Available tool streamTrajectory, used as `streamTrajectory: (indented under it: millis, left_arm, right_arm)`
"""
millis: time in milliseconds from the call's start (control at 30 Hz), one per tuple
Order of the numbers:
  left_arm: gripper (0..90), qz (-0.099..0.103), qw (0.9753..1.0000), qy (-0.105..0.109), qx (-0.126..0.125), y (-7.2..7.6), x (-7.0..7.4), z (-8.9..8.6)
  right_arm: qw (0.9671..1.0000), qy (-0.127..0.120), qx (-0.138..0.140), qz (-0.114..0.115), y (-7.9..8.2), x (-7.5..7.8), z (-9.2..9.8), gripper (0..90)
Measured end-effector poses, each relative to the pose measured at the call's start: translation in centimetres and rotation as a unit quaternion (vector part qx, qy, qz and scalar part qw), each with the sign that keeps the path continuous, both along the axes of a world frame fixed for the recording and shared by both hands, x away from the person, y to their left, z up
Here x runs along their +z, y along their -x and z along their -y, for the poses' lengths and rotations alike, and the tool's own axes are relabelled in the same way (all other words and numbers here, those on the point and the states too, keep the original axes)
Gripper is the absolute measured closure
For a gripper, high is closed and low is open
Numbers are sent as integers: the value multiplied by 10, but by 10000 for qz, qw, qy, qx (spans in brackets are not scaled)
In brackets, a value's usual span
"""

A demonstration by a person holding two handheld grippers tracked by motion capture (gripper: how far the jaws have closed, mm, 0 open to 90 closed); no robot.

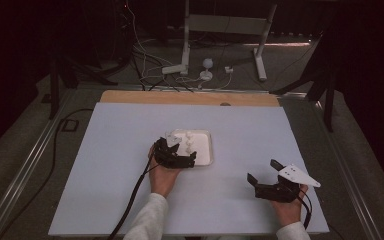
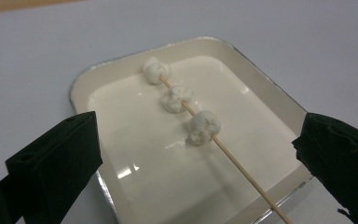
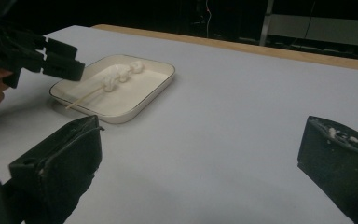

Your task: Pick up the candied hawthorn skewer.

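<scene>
A shallow white tray (image 1: 206,151) (image 2: 270,88) (image 3: 156,81) lies at the middle of the white table. In it rests a thin wooden skewer (image 2: 235,158) (image 3: 86,96) threaded with three white lumps (image 1: 188,142) (image 2: 204,126) (image 3: 121,76). My left gripper (image 1: 177,150) (image 2: 196,158) hovers low over the tray's near left edge, open, its jaws wide apart on either side of the skewer and not touching it. My right gripper (image 1: 263,171) (image 3: 200,154) is held over bare table to the right of the tray, open and holding nothing. In the right gripper view, the left gripper (image 3: 42,58) shows beside the tray.
The white table top (image 1: 105,165) has a wooden strip (image 1: 190,98) along its far edge. Beyond it, on the floor, are white desk legs (image 1: 185,55) and loose cables (image 1: 150,70). A black cable (image 1: 135,195) trails from the left gripper towards the near edge.
</scene>
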State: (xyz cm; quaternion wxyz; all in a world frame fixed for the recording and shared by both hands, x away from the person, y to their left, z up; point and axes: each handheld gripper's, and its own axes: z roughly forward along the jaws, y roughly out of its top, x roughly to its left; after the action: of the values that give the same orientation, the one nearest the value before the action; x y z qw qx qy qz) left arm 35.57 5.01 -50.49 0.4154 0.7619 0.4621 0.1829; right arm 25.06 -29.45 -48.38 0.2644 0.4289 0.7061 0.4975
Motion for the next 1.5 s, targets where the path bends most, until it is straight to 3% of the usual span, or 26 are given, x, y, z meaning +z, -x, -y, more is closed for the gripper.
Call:
streamTrajectory:
  millis: [133,200,333,367,467,533,567,667,933,1167,1500]
  left_arm:
    - [5,-259,9997,-9,-28,-3,-7,4]
    - [28,-329,9994,-133,6,-3,-10,7]
    - [201,-445,9982,-389,-63,-2,-14,9]
    - [225,-506,9972,-547,-41,-2,-14,9]
    - [338,-619,9951,-765,-11,-2,-14,7]
    - [494,-688,9946,-780,-19,-3,-12,5]
    - [494,-740,9941,-798,-8,-3,-10,2]
    - [635,-925,9928,-754,-56,-4,-7,-3]
    - [872,-1230,9905,-600,-139,-7,-5,-9]
    - [899,-1248,9909,-467,-201,-7,-3,-10]
    - [900,-895,9955,-160,-262,1,13,-23]
  right_arm:
    - [10000,17,2,-11,0,0,0,0]
    - [10000,14,1,-15,0,0,0,0]
    - [10000,8,2,-21,0,0,0,0]
    - [10000,6,1,-26,0,0,1,0]
    - [10000,2,4,-31,0,-1,1,0]
    - [10000,0,11,-47,0,-1,0,0]
    - [10000,0,11,-47,0,-1,0,0]
    - [10000,8,33,-56,0,-1,-1,0]
    - [9999,6,70,-88,-1,-2,-1,0]
    - [9999,-3,69,-87,-1,-2,0,0]
    - [9999,-17,73,-88,-1,-2,0,0]
